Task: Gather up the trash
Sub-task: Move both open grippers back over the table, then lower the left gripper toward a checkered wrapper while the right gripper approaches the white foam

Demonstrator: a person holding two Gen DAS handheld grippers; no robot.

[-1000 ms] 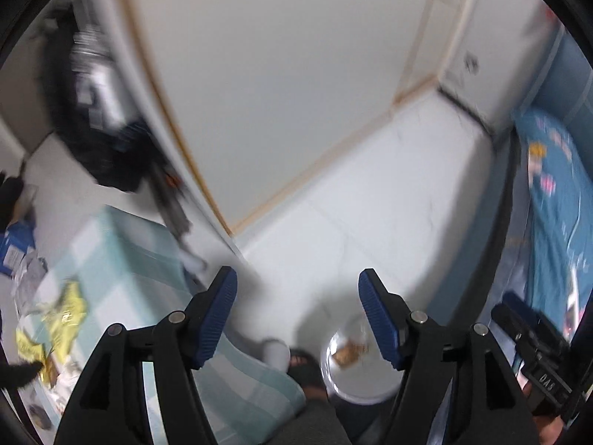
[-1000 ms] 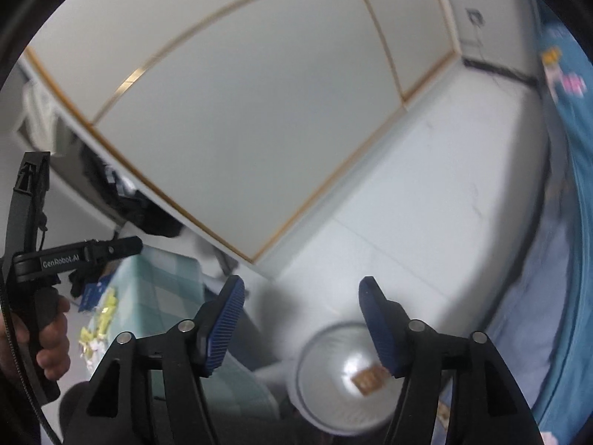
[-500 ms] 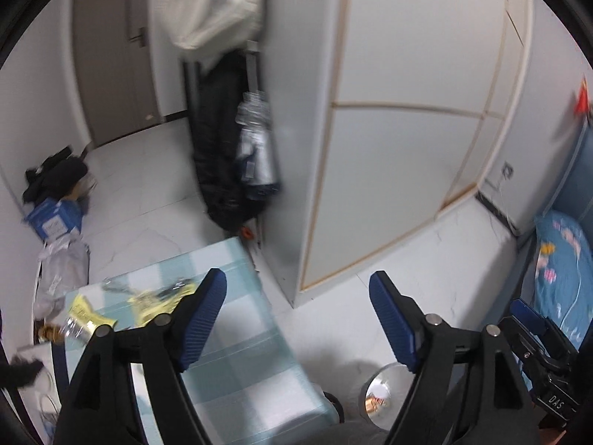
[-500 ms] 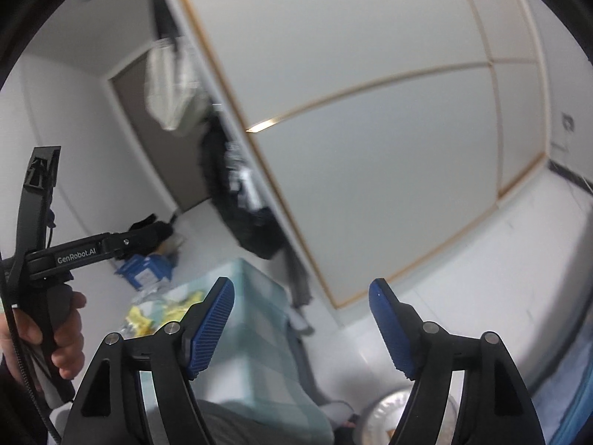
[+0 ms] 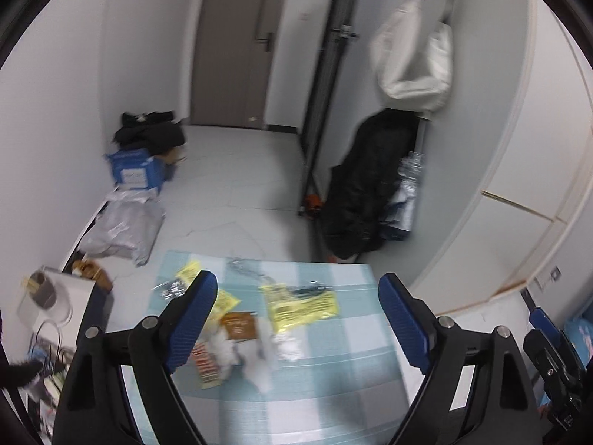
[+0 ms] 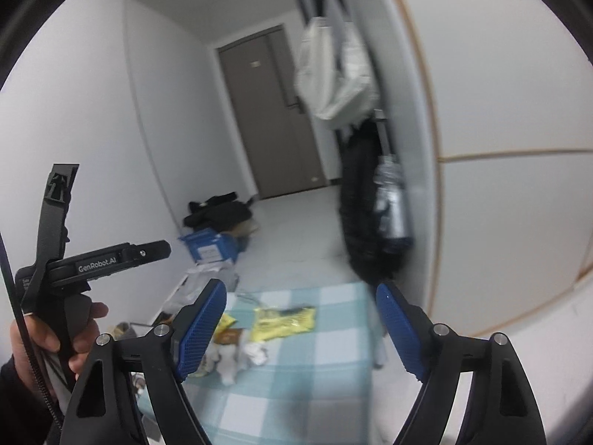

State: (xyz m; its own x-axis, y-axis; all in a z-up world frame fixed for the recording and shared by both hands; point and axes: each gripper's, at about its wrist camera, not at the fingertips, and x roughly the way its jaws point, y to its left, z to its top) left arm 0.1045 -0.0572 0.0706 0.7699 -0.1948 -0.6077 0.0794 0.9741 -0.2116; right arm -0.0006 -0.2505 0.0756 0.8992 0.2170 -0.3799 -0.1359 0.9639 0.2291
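Trash lies scattered on a table with a blue-and-white checked cloth (image 5: 333, 382). Among it are a large yellow wrapper (image 5: 302, 306), a small brown packet (image 5: 240, 325), crumpled white tissues (image 5: 287, 348) and a red-and-white wrapper (image 5: 205, 365). My left gripper (image 5: 298, 315) hangs above the pile, its jaws opening with nothing between them. In the right wrist view the checked cloth (image 6: 296, 378) carries the yellow wrapper (image 6: 283, 320) and the white tissues (image 6: 255, 352). My right gripper (image 6: 300, 328) is held above the table, its jaws opening and empty. A hand holds the left gripper's handle (image 6: 70, 296) at that view's left.
On the floor beyond the table sit a blue box (image 5: 135, 172), grey plastic bags (image 5: 122, 224) and dark clothes (image 5: 150, 131). A black coat (image 5: 365, 185) and a white bag (image 5: 413, 59) hang beside a white wardrobe (image 5: 519, 170). A grey door (image 5: 233, 44) closes the far end.
Both views swung from the wardrobe and the floor bin round to the table with the trash. Both grippers' jaws have spread wider.
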